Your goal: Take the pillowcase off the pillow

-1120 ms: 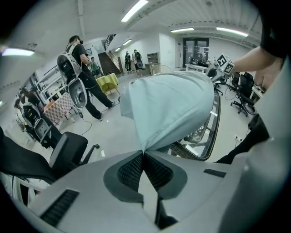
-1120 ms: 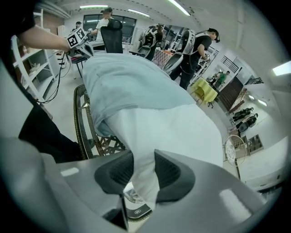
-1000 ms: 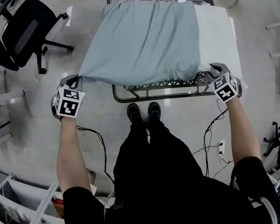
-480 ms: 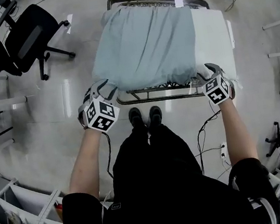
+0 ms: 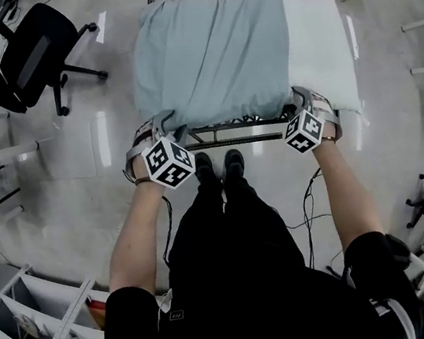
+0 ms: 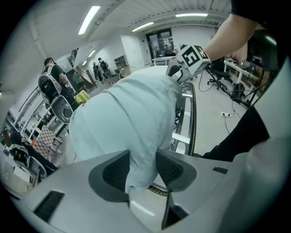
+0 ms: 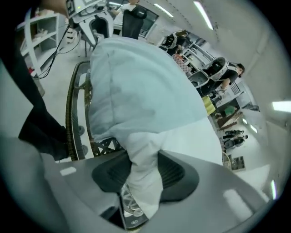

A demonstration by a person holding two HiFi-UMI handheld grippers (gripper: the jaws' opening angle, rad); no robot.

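Pillowcase edge between left gripper's just-opening spread jaws, right gripper widening, seemingly pinching half-hidden pillow corner.

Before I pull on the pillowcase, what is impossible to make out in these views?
- Head view: the top of the cart, covered by the pillow and pillowcase.
- Head view: the pillow's left end, hidden inside the pillowcase.
- Left gripper view: the bare white part of the pillow, behind the pillowcase's bulge.
- Both gripper views: the background people, too small and distorted.
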